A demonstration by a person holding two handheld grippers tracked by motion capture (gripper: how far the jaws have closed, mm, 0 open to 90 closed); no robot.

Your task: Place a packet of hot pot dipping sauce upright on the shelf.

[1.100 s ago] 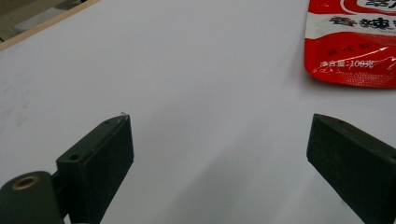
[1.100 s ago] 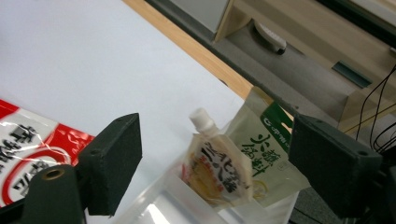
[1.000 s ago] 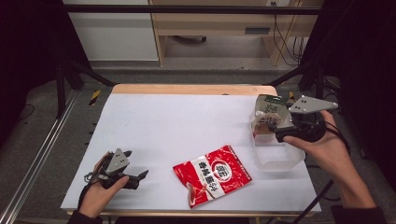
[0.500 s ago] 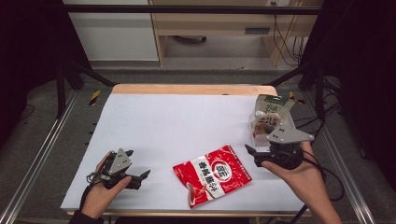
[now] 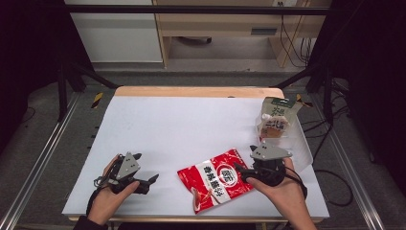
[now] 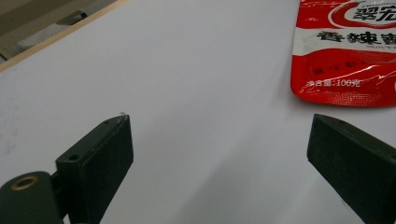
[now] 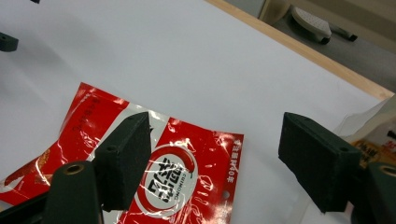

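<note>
A red and white snack pouch (image 5: 215, 179) lies flat near the table's front edge, right of centre. My right gripper (image 5: 241, 172) hovers at the pouch's right edge, pointing left. In the right gripper view the pouch (image 7: 182, 177) lies under the open right gripper (image 7: 215, 140). Its jaws have just been closing a little, and the pads press on nothing. My left gripper (image 5: 147, 167) rests open at the front left, with bare table between the left gripper (image 6: 219, 140) jaws. The pouch (image 6: 345, 51) lies ahead of it to the right.
A green and white bag (image 5: 275, 120) stands in a clear plastic container (image 5: 301, 143) at the table's right edge, just behind my right hand. The bag (image 7: 373, 126) also shows beside the right jaw. A white sheet (image 5: 182, 124) covers the table.
My right hand has come down and left from the clear container to the pouch's right edge. The left hand has stayed where it was.
</note>
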